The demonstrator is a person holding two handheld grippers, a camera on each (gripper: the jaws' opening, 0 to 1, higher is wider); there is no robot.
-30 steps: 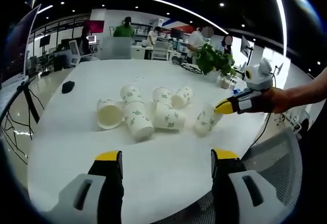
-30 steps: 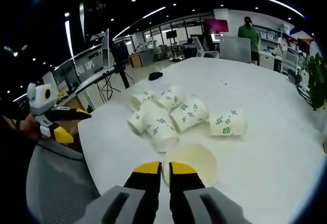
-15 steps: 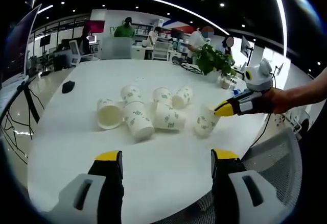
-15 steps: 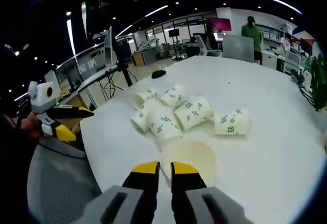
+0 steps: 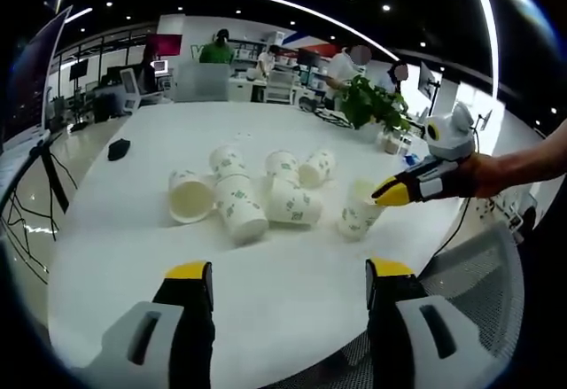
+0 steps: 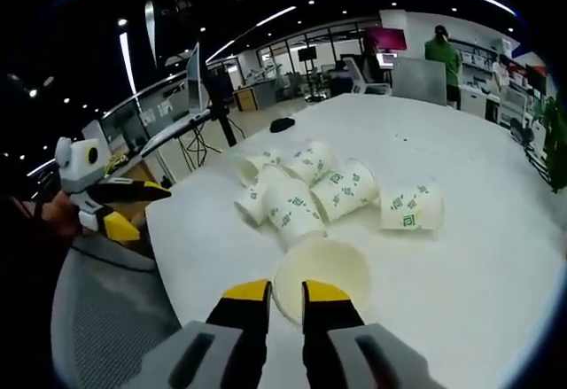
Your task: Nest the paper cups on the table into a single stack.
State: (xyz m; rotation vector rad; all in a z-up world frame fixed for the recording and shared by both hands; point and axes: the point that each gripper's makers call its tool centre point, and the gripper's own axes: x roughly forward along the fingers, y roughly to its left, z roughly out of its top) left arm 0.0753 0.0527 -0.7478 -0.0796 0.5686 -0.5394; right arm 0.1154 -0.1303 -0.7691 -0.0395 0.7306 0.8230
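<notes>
Between right claw (image 6: 284,293) jaws: cup (image 6: 322,276) rim.

The left gripper (image 5: 288,274) hangs with its fingers (image 5: 189,276) spread wide, while the right gripper (image 6: 285,293), held in the person's hand (image 5: 483,175), has its fingers nearly together, pinching a cup rim.

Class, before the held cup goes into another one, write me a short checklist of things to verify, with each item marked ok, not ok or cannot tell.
1. Right hand-held gripper pinches the held cup by its rim: ok.
2. Held cup off the table: ok, it looks raised.
3. Left hand-held gripper open and free: ok.
4. A loose cup upright to receive it: not ok; the pile of cups and the lone cup lie on their sides.
5. Held cup undamaged: cannot tell.
</notes>
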